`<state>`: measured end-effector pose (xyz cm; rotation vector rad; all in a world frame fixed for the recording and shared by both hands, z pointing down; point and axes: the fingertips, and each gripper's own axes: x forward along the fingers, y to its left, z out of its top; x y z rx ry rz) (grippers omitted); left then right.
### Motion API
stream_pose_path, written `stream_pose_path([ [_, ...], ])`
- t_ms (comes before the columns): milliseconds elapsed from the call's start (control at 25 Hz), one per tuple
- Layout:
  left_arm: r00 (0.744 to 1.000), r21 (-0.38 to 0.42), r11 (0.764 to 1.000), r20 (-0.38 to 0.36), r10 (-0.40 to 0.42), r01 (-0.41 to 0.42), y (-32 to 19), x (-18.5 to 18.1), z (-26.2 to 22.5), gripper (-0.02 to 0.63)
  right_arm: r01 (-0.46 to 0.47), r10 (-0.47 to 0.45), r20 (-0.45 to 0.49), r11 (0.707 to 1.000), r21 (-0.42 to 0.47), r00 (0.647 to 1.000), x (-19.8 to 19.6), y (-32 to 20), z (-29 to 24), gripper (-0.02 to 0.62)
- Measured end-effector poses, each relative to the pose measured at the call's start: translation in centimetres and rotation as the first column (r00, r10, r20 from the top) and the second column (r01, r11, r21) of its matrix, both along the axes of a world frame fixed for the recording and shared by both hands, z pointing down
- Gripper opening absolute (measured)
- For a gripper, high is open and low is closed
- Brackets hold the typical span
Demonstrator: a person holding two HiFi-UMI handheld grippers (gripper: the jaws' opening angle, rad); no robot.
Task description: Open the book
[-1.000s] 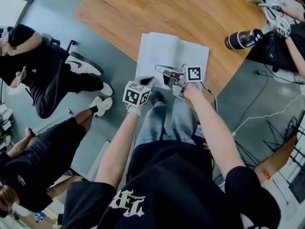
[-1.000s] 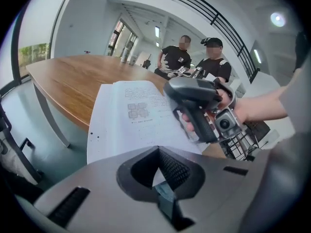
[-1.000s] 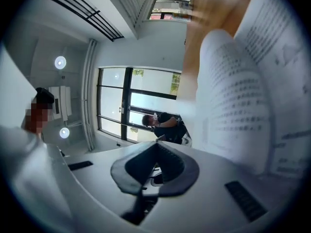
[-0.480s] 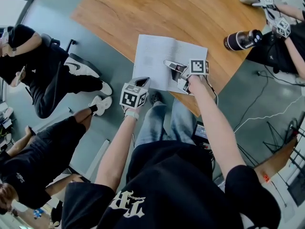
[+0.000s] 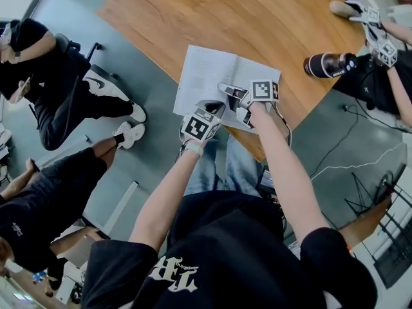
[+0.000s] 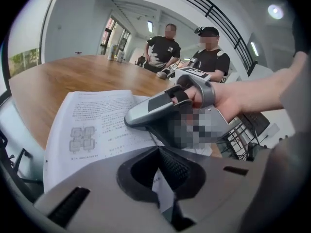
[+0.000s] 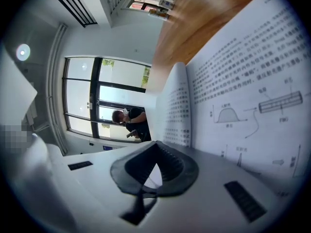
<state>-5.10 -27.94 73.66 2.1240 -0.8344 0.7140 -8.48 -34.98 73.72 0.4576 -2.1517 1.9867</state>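
The book [image 5: 205, 74] lies open on the wooden table [image 5: 225, 11], close to its near edge, showing printed pages with diagrams [image 6: 92, 125] [image 7: 243, 81]. My left gripper [image 5: 214, 107] is at the book's near edge, and a strip of white page edge shows pinched between its shut jaws [image 6: 163, 188]. My right gripper [image 5: 226, 90] lies over the right-hand page with its tips down on the paper, jaws shut [image 7: 151, 174]. It also appears in the left gripper view as a grey finger [image 6: 146, 113] held by a hand. A page curls up beside the spine [image 7: 176, 106].
A dark cylindrical bottle [image 5: 328, 63] lies on the table's right edge. Another person with marker-cube grippers [image 5: 385, 49] sits at the far right. People in black sit on the floor at the left [image 5: 58, 89]. Cables run across the floor at the right [image 5: 347, 153].
My left gripper has moved right and forward from beside the table to the book's near edge and has taken hold of the page. The right gripper stayed on the right page.
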Motion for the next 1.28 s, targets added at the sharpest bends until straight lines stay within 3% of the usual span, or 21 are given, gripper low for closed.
stream_pose_path([
  [280, 0.999, -0.046, 0.998, -0.026, -0.043, 0.042, 0.3, -0.3, 0.3, 0.006, 0.057, -0.06, -0.054, 0.996, -0.064, 0.997, -0.2, 0.3, 0.1, -0.017],
  [480, 0.996, -0.059, 0.995, -0.045, -0.08, 0.078, 0.5, -1.0, 0.6, 0.006, 0.044, -0.046, -0.016, 0.994, -0.102, 0.999, 0.2, -3.2, 0.5, -0.016],
  [760, 0.987, -0.091, 0.986, -0.075, -0.144, 0.137, 0.4, -1.7, 1.1, 0.006, -0.045, 0.043, -0.048, 0.998, -0.032, 0.998, 2.1, -10.9, 1.0, -0.016],
  [840, 0.984, -0.086, 0.984, -0.077, -0.162, 0.155, 0.1, -1.8, 1.2, 0.006, -0.025, 0.025, -0.039, 1.0, -0.006, 0.999, 2.1, -11.8, 1.0, -0.016],
  [960, 0.977, -0.086, 0.98, -0.101, -0.19, 0.181, 0.4, -1.2, 1.1, 0.006, 0.013, -0.011, -0.069, 1.0, 0.022, 0.998, 2.5, -10.0, 0.8, -0.017],
  [1160, 0.971, -0.085, 0.977, -0.119, -0.206, 0.196, 1.2, -1.8, 1.5, 0.006, 0.03, -0.031, -0.01, 0.999, -0.009, 0.999, 0.7, -4.0, 0.9, -0.016],
  [1280, 0.975, -0.089, 0.982, -0.131, -0.178, 0.167, 0.0, -1.5, 0.9, 0.006, 0.02, -0.019, -0.102, 1.0, 0.007, 0.995, 2.5, -3.9, 1.0, -0.017],
])
